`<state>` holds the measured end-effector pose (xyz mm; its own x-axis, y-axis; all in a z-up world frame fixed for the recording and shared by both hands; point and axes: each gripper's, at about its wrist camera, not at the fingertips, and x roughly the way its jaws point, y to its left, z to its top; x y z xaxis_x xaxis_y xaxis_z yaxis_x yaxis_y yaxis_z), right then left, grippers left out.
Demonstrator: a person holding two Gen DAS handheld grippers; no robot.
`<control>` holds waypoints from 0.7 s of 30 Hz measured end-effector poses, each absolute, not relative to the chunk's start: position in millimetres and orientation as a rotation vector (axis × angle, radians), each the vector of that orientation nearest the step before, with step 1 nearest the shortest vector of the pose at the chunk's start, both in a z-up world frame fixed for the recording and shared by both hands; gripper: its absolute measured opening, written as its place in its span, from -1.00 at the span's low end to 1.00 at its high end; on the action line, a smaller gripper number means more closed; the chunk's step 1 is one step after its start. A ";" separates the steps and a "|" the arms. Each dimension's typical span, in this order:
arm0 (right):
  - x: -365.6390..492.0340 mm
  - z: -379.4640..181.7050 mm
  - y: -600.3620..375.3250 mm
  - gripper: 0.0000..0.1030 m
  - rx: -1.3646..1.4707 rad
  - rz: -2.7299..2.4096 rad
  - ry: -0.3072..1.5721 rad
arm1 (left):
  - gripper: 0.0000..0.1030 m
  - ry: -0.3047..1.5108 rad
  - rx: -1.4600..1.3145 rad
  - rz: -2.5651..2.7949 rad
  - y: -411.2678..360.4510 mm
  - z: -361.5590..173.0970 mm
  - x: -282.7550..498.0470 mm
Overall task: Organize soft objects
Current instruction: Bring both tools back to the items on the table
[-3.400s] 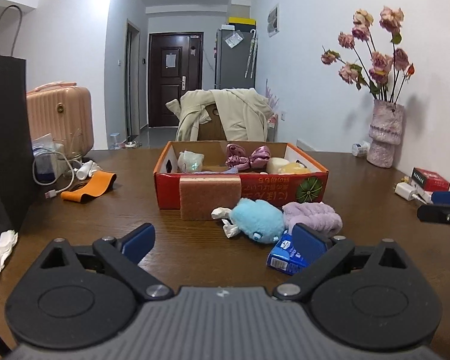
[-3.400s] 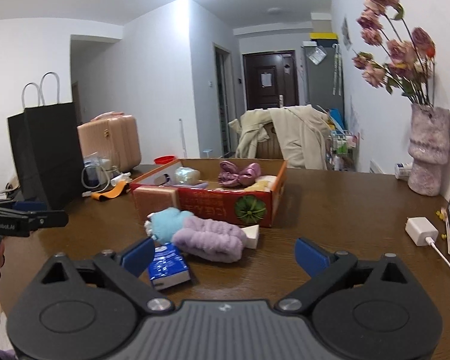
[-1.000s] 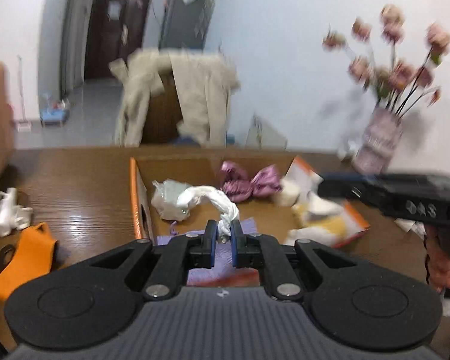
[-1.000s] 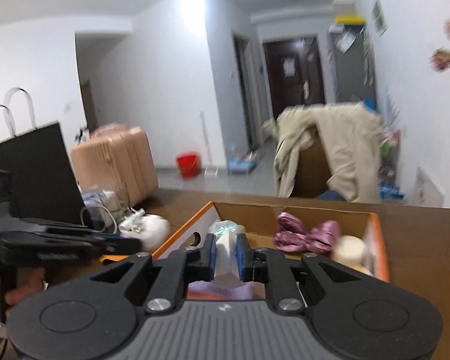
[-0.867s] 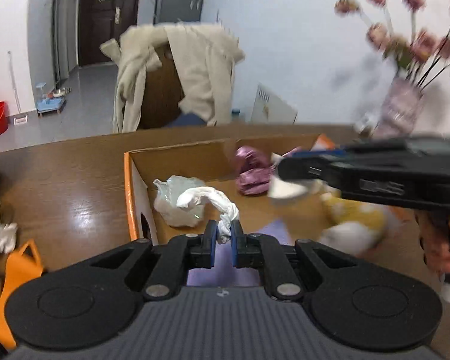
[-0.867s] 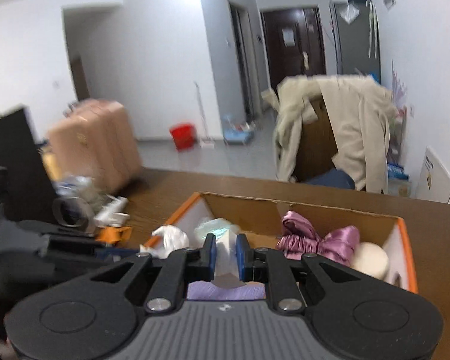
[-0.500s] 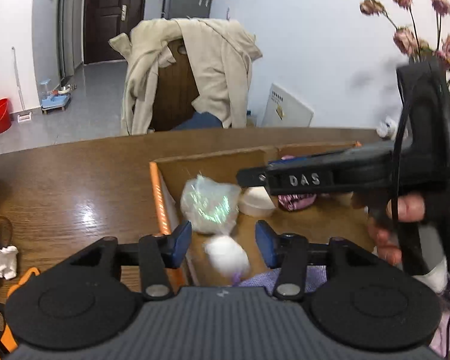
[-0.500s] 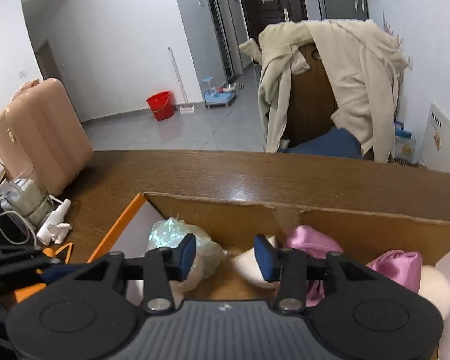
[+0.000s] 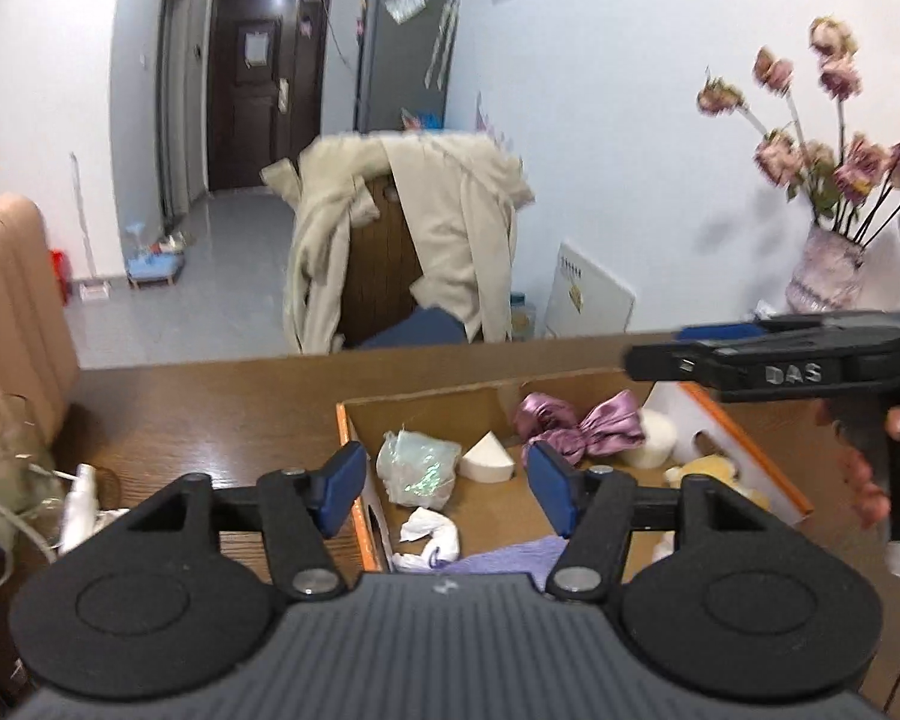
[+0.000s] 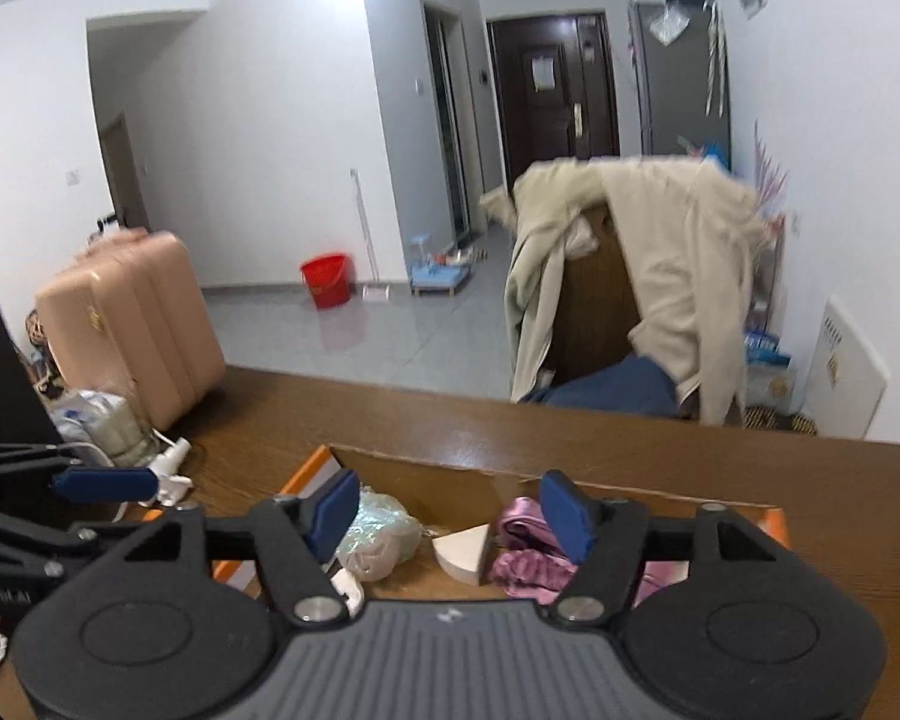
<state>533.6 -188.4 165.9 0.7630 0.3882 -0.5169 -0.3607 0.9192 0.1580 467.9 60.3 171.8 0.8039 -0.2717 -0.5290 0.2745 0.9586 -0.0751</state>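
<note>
Hovering over box [image 9: 744,438], both claws, left claw [image 9: 444,489] & right claw [image 10: 450,516], just opened, empty; white rag [image 9: 429,531] & wedge sponge [image 10: 465,552] inside, leftovers unseen.

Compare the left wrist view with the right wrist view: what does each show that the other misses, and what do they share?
Only the left wrist view shows the vase of dried flowers, the yellow plush, the white cloth and the lilac fabric in the cardboard box. Only the right wrist view shows the red bucket. Both show the box, the iridescent bag, the white wedge sponge, the pink satin bow and the coat-draped chair. The left gripper and right gripper have both just been opening, nothing between their jaws.
</note>
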 end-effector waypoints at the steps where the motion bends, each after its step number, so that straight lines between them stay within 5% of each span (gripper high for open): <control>1: 521.3 172.4 -196.2 0.32 0.047 0.407 0.557 | 0.33 0.540 0.007 -0.283 57.5 178.2 451.1; 7: 418.6 190.1 -239.1 0.64 0.026 0.433 0.453 | 0.79 0.390 0.019 -0.290 41.9 193.3 350.8; 21: 203.9 117.6 -285.7 0.76 -0.049 0.423 0.353 | 0.96 0.290 -0.034 -0.294 23.2 121.4 182.7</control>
<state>203.9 -285.7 117.6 0.8522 0.3932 -0.3451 -0.4099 0.9118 0.0266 182.7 23.2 121.4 0.9160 -0.2903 -0.2768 0.2806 0.9569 -0.0749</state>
